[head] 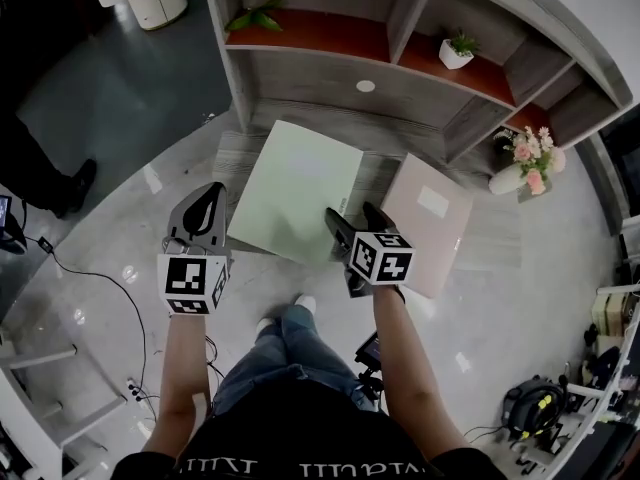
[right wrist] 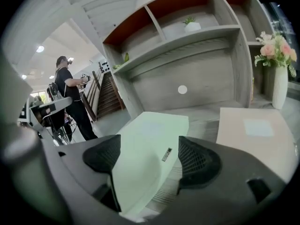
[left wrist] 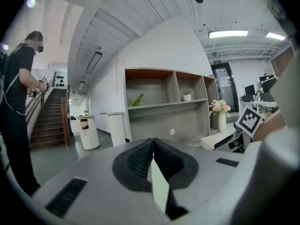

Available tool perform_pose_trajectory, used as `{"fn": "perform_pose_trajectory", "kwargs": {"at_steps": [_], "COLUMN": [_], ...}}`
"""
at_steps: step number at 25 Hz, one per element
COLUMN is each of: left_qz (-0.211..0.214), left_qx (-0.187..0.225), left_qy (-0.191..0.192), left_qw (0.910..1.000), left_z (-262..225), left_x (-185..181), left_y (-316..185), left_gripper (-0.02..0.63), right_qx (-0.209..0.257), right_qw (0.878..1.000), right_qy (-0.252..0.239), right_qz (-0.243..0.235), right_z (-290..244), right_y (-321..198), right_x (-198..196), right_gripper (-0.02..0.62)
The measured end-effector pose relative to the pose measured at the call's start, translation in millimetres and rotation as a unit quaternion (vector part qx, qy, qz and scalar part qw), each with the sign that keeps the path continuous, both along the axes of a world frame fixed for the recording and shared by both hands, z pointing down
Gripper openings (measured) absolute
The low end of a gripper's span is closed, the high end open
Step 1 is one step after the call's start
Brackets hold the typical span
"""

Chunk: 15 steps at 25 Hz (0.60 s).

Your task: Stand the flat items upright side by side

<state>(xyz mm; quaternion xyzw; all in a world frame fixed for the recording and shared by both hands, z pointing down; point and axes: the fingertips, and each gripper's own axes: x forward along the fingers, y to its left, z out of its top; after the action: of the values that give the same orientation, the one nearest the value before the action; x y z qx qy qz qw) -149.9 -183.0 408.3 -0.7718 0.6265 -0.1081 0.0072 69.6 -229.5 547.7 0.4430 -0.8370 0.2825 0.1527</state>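
Down on the ledge (head: 236, 158) under the shelves (head: 330, 73), pinching the green board (head: 295, 188) by its left edge in the closed left tool (head: 207, 206), holding the right tool (head: 355, 218) open at its near edge; next, probably gripping there and tipping it upright beside the pink board (head: 430, 223).

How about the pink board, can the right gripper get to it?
Probably yes. The right gripper is open, and the pink board lies flat just beside it with nothing between.
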Motion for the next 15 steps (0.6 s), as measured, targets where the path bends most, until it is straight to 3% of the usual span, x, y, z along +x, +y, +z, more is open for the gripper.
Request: {"fn": "perform_pose_trajectory", "kwargs": {"at_steps": [5, 8, 15], "left_qz": [0.009, 0.023, 0.063], "left_qx": [-0.014, -0.021, -0.044], "left_qy": [-0.004, -0.008, -0.014], "left_qw": [0.9998, 0.9995, 0.9969], "left_z": [14.1, 20.1, 35.8], "left_x": [3.4, 4.7, -0.8], "left_y": [-10.7, -15.3, -23.4], "left_gripper": [0.012, 0.012, 0.012], "right_qx": [-0.056, -0.078, -0.118], "right_qw": [0.998, 0.996, 0.988], "right_qy": [-0.014, -0.007, 0.022], "right_qz": [0.019, 0.045, 0.098], "right_z": [38.7, 55.7, 74.5], "right_y": [-12.5, -19.0, -34.3], "right_x": [-1.5, 1.1, -3.6], "right_gripper": [0.376, 0.278, 0.269]}}
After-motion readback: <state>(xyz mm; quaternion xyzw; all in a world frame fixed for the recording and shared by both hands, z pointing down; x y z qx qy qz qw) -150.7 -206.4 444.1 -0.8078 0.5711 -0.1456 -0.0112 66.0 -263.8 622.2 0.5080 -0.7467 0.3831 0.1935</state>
